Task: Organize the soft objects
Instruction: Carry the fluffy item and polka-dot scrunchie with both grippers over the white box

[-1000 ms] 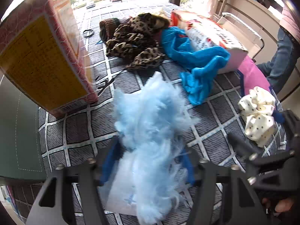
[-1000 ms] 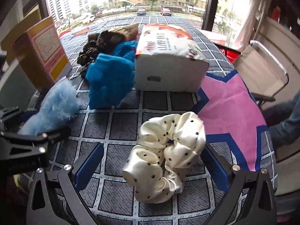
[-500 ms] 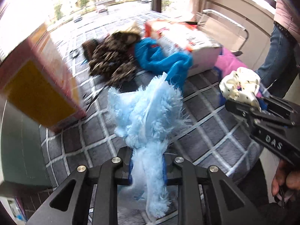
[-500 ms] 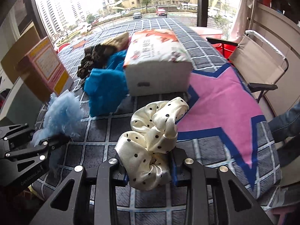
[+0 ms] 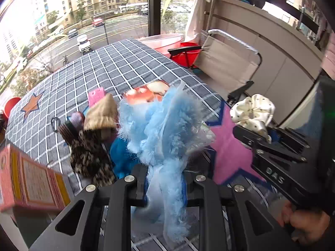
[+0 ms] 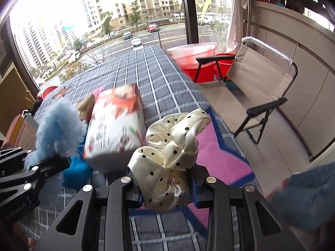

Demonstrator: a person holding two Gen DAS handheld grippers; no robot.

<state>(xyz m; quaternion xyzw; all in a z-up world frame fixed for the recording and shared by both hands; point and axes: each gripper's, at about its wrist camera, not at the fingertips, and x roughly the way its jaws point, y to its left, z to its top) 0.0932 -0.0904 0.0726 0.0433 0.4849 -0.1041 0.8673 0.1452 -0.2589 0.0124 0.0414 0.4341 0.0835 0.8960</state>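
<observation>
My left gripper (image 5: 165,186) is shut on a fluffy light-blue scrunchie (image 5: 161,129) and holds it up above the checked table cover (image 5: 117,67). My right gripper (image 6: 167,190) is shut on a cream satin scrunchie with black dots (image 6: 167,146), also lifted. Each shows in the other view: the cream scrunchie (image 5: 253,110) at the right, the blue fluffy scrunchie (image 6: 58,123) at the left. A blue cloth (image 5: 121,156), a leopard-print piece (image 5: 90,159) and a tan piece (image 5: 102,115) lie on the table behind.
A white printed tissue pack (image 6: 115,125) lies mid-table. An orange-pink box (image 5: 27,182) stands at the left. A pink star (image 6: 219,152) marks the cover. A folding chair (image 6: 257,79) and red buckets (image 6: 194,60) stand beyond the right edge.
Both grippers closed on their scrunchies and lifted them off the table. Both views have tilted upward, showing more window and the far table.
</observation>
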